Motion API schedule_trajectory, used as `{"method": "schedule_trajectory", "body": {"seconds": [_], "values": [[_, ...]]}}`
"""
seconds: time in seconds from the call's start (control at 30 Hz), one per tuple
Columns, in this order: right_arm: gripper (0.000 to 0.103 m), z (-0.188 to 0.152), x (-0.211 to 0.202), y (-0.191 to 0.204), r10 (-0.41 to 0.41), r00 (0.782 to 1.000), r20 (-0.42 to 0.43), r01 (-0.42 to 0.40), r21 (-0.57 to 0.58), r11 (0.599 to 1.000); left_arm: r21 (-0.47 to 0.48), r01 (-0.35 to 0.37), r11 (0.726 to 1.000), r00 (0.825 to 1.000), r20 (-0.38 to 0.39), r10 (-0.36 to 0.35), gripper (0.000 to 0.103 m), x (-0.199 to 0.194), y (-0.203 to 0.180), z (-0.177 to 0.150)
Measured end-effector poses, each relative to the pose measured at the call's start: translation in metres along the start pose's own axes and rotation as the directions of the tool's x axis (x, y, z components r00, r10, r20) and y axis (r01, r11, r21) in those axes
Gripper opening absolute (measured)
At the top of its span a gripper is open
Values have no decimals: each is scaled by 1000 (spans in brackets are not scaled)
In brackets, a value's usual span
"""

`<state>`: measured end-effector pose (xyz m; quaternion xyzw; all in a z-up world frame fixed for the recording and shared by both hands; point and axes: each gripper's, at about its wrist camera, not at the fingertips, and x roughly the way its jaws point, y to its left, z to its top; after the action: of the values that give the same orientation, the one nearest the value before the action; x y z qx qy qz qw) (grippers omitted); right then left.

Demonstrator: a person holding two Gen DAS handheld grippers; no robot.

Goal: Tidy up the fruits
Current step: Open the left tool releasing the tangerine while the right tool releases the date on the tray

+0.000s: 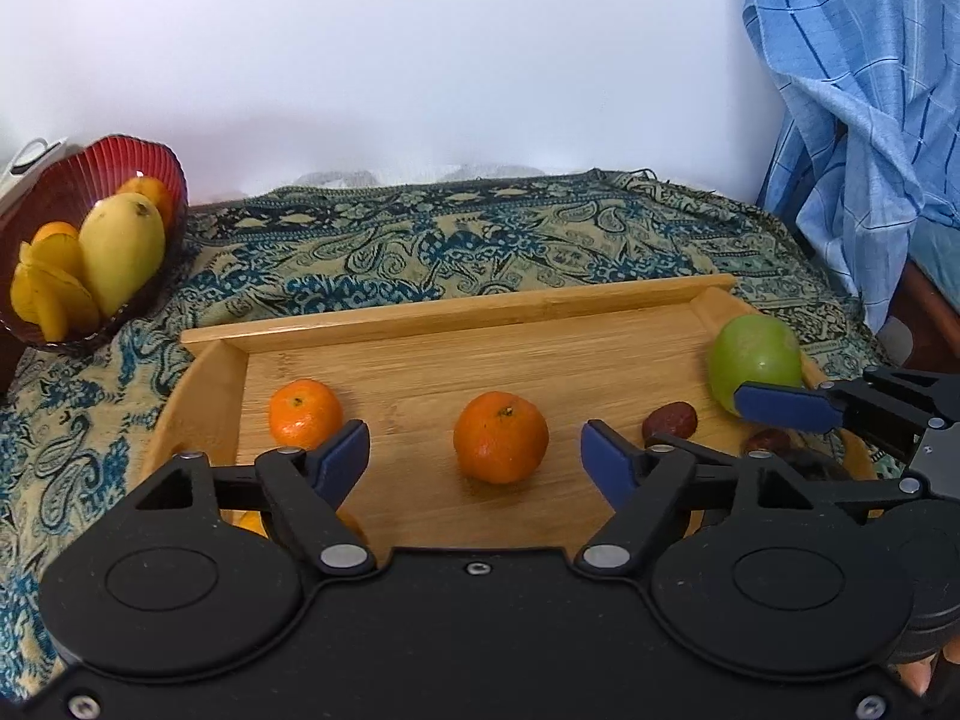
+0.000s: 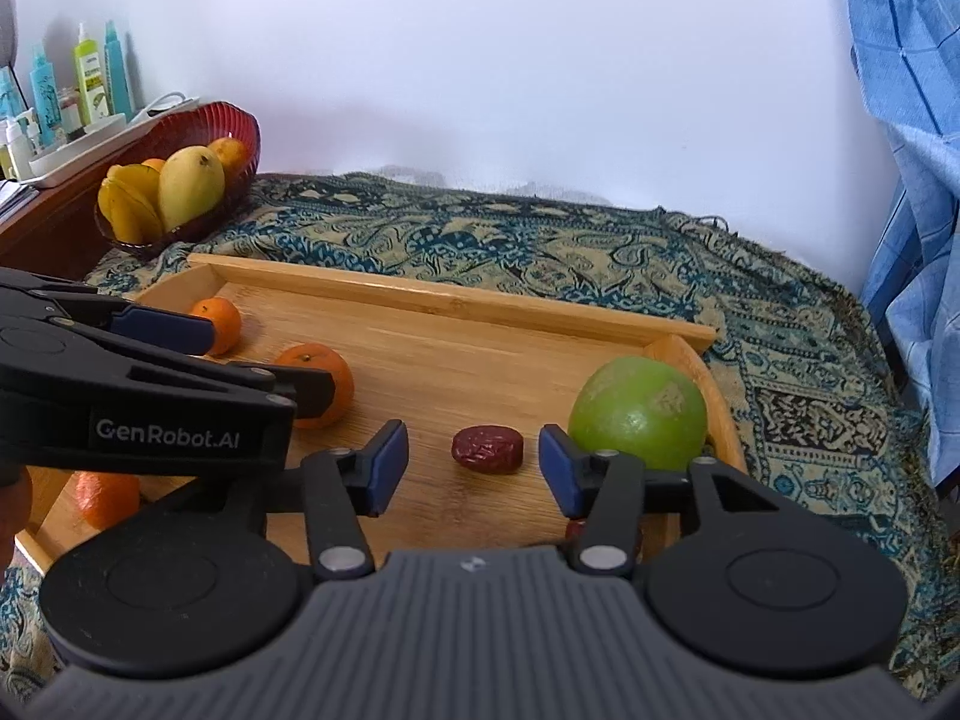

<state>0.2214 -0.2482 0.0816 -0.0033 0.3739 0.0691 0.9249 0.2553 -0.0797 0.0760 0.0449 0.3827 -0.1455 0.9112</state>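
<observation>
Left wrist view showed my left gripper [image 1: 474, 456] with its jaws apart, a tangerine [image 1: 501, 437] resting on the wooden tray [image 1: 456, 312] between the fingers, untouched. A second tangerine [image 1: 303, 411] sat just beyond the left finger. My right gripper [image 2: 474, 468] also stood apart around a red date [image 2: 486, 449], not pressing it, with a green apple [image 2: 639, 413] just beside its right finger.
</observation>
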Motion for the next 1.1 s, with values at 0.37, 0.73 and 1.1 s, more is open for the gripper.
{"method": "schedule_trajectory", "body": {"seconds": [0.37,0.73,1.1], "values": [[83,-22,-45,12,-60,996,73,60,2,998,43,-23,999,999,50,21,84,-46,-9,-24],[85,-54,-83,26,-89,983,161,86,24,996,31,-16,999,996,86,13,87,-88,-13,-61],[87,-93,-115,34,-131,974,187,121,62,991,32,-15,999,994,111,11,98,-118,-16,-104]]}}
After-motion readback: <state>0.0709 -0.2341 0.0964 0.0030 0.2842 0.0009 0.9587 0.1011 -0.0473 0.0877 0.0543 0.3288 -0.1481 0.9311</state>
